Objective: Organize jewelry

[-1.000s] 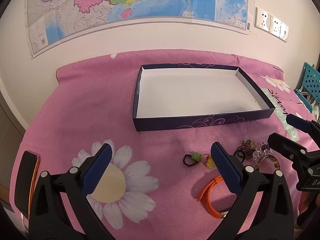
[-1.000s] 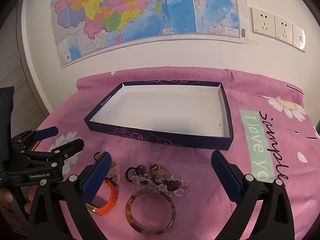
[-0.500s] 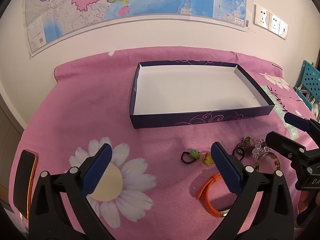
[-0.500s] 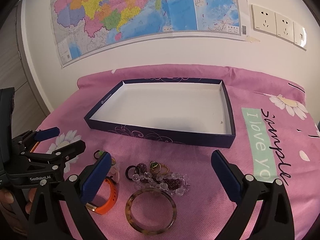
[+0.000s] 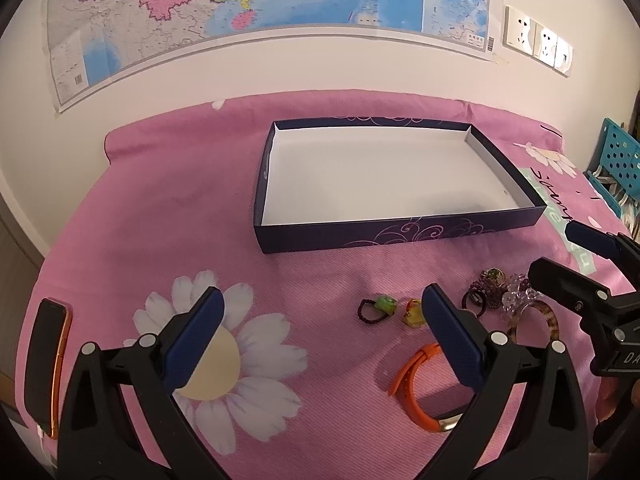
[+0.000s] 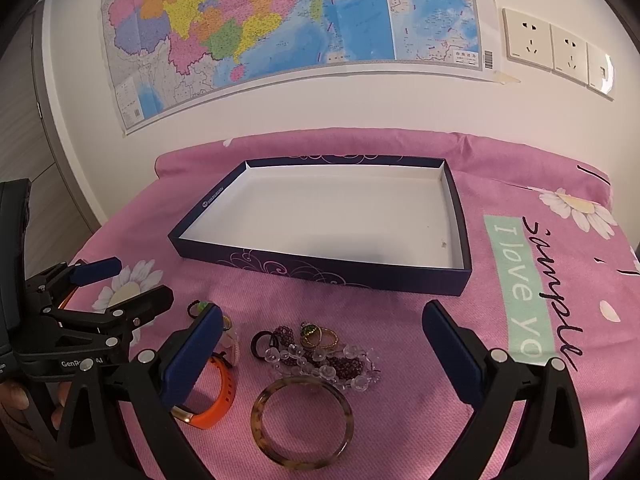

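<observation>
An empty dark-blue box lid with a white inside (image 5: 400, 236) (image 6: 320, 272) lies on the pink cloth. In front of it lies a heap of jewelry: a tortoiseshell bangle (image 6: 302, 420) (image 5: 550, 316), an orange wristband (image 6: 218, 404) (image 5: 408, 380), clear and purple bead bracelets (image 6: 324, 360), rings (image 6: 320, 334), a green hair tie (image 5: 378, 306) and a yellow charm (image 5: 414, 312). My left gripper (image 5: 320, 332) is open and empty, left of the heap. My right gripper (image 6: 322, 348) is open and empty, above the beads and bangle.
A phone with an orange edge (image 5: 46, 364) lies at the cloth's left edge. A map (image 6: 280, 20) and wall sockets (image 6: 556, 50) are on the wall behind. A teal crate (image 5: 618, 160) stands at the far right.
Both grippers have shifted slightly, so the box sits a little lower in the right view and a little further left in the left view. Both stay open. No jewelry has moved.
</observation>
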Demonstrator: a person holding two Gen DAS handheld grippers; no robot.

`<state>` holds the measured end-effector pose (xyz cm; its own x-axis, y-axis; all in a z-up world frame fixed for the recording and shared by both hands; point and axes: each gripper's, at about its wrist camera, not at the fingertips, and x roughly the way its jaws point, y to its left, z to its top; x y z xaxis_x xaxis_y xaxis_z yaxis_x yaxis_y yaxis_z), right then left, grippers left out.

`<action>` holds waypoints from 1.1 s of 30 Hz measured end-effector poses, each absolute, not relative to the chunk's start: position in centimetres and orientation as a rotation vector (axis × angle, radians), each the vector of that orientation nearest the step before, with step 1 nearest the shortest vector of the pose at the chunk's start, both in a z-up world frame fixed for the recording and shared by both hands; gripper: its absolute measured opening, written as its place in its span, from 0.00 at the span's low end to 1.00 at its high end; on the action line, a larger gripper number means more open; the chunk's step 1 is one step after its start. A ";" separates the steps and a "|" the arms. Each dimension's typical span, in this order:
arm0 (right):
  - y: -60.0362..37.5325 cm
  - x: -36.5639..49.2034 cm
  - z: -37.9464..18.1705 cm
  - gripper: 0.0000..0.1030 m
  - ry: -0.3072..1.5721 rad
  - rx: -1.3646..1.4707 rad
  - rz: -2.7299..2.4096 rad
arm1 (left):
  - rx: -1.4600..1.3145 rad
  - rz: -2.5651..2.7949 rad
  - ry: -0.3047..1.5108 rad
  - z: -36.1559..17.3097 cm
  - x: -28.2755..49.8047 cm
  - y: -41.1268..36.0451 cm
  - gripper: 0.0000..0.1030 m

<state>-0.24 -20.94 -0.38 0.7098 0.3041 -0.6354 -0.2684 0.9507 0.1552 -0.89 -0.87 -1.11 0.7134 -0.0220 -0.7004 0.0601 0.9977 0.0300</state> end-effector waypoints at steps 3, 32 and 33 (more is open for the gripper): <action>-21.0 -0.3 -0.4 0.94 0.714 0.053 0.317 | 0.052 -0.048 0.777 -1.2 -1.0 -1.0 0.95; -23.6 -2.2 -4.2 0.44 0.904 0.030 0.391 | 0.103 -0.377 0.910 -4.2 -3.0 -2.4 0.56; -23.4 -2.3 -4.2 0.39 0.909 0.021 0.400 | 0.106 -0.384 0.914 -4.2 -3.0 -2.4 0.49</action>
